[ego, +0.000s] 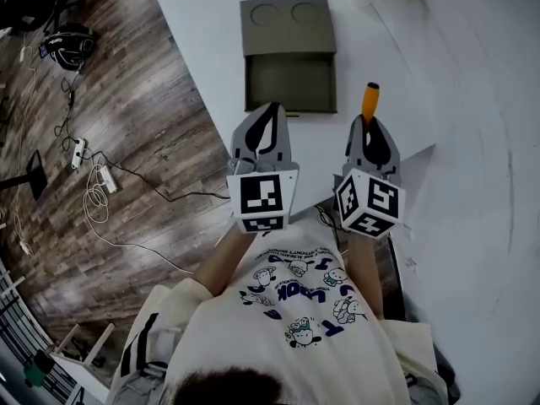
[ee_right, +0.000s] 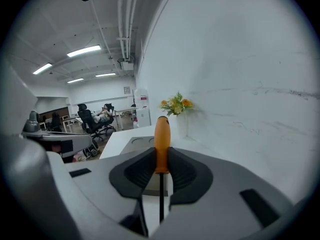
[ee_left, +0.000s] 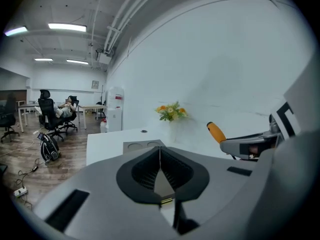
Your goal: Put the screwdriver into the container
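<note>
A screwdriver point(ego: 370, 99) with an orange handle point(ee_right: 162, 139) and a dark shaft sticks out forward from my right gripper point(ego: 369, 121), whose jaws are shut on the lower part of the handle. It is held above the white table point(ego: 202, 24), to the right of the grey container point(ego: 288, 53). The container's near half is an open tray and its far half is a lid with two round dents. My left gripper point(ego: 268, 110) hovers over the container's near edge with its jaws closed together on nothing point(ee_left: 160, 151). In the left gripper view the screwdriver handle point(ee_left: 216, 132) shows at the right.
A vase of yellow and orange flowers point(ee_right: 176, 104) stands at the table's far end by the white wall. The table's left edge drops to a wooden floor with cables and a power strip point(ego: 99, 180). Office chairs point(ee_left: 48, 114) stand far off.
</note>
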A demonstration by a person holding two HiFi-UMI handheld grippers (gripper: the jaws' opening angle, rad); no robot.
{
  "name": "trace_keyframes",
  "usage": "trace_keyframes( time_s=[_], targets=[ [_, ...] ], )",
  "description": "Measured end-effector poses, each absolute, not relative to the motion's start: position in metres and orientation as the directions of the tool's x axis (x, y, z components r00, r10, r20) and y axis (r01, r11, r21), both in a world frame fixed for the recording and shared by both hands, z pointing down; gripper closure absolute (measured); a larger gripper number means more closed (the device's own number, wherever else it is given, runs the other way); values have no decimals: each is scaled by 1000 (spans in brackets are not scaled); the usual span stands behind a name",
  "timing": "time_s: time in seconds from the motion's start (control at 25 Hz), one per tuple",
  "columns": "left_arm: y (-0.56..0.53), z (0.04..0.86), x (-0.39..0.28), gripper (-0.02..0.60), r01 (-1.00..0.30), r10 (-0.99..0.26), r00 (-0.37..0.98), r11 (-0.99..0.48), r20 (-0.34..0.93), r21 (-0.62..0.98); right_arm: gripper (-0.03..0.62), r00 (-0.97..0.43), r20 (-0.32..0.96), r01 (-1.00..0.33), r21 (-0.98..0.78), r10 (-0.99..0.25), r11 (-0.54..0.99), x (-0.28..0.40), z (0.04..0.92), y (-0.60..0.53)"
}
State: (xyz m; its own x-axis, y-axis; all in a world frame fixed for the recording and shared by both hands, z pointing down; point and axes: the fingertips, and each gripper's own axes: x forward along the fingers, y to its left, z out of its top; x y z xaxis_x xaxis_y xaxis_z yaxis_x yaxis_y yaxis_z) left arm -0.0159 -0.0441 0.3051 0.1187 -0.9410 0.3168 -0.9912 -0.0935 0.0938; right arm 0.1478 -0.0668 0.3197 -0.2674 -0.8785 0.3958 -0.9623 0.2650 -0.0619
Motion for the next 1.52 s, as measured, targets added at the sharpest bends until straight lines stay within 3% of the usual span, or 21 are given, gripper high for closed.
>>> trace_keyframes(
  time_s=[0.88,1.52],
  targets=[
    [-75,319,-86,563,-971,-918,-144,203,368,124,502,-549,458,-799,-41,-699,600,48,327,-153],
    [-79,356,-104,563,-935,-858,-228,325,460,142,502,-632,579,-655,-43,-515,755,8,380,-170]
  ],
)
